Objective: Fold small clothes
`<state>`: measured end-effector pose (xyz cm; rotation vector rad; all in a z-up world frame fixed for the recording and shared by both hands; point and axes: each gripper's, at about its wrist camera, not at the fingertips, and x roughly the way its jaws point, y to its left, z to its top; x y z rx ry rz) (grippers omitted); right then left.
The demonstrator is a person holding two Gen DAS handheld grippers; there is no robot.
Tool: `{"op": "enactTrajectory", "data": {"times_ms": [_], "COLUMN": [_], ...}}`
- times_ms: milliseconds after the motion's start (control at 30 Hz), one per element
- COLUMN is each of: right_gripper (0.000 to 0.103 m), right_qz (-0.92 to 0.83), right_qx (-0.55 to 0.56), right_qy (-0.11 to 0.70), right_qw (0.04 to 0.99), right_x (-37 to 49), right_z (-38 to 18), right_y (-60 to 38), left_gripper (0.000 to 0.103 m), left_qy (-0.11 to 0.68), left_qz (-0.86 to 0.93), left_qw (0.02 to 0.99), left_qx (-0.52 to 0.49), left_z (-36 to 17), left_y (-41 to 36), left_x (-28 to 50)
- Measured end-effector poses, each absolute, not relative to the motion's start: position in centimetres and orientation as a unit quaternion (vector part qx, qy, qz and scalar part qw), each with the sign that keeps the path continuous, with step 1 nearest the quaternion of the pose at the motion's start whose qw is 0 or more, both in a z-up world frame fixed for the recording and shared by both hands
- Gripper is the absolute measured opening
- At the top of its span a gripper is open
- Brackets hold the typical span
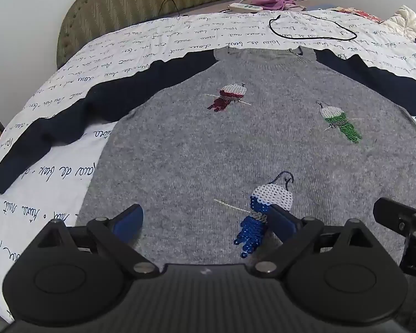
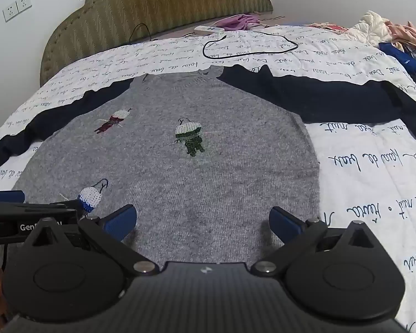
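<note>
Grey knit with navy sleeves, the small sweater [image 1: 235, 144] lies front-up and spread flat on the bed's quilt [image 1: 55, 177], a white cover printed with dark handwriting. Its hem is nearest both tools and its neckline lies at the far end, towards the olive padded headboard [image 1: 158, 2].

The left hand-held gripper [image 1: 205, 219] hovers over the hem with its blue-padded fingers wide apart and nothing between them. The blue sequin bird [image 1: 263, 211] lies just ahead, partly under its right finger; the red bird [image 1: 231, 97] sits further ahead and the green bird [image 1: 339, 122] ahead to the right. The left sleeve [image 1: 77, 111] stretches away ahead and to the left.

The right hand-held gripper [image 2: 202, 219] is likewise wide open and holds nothing, poised over the hem on the sweater's other half; whether its fingers touch the knit cannot be told. The green bird [image 2: 190, 137] lies straight ahead of it, and the right sleeve [image 2: 332, 100] runs off ahead and to the right. The left tool shows just beside it on the left.

Far beyond both, near the headboard, a black cable [image 2: 249, 44] loops over the quilt beside a white power strip [image 2: 208, 29] and a purple cloth [image 2: 240, 21]. A heap of clothes [image 2: 388, 32] lies far ahead to the right.
</note>
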<state>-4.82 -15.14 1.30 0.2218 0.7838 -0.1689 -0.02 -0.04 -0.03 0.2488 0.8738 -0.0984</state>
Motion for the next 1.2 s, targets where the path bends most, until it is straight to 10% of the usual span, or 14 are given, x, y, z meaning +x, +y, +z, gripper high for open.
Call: {"op": "enactTrajectory", "data": {"times_ms": [1200], "right_gripper": [0.103], "right_qz": [-0.085], "right_qx": [0.033], "right_qy": [0.372], "right_qw": [0.924], "right_x": [-5.2], "right_z": [0.9], "right_y": [-15.0], "left_gripper": [0.097], "left_qy": [0.425], "left_qz": [-0.05], "left_qw": [0.898], "left_qx": [0.106], "left_z": [-0.1], "left_y": [0.2], "left_x": [-0.1]}}
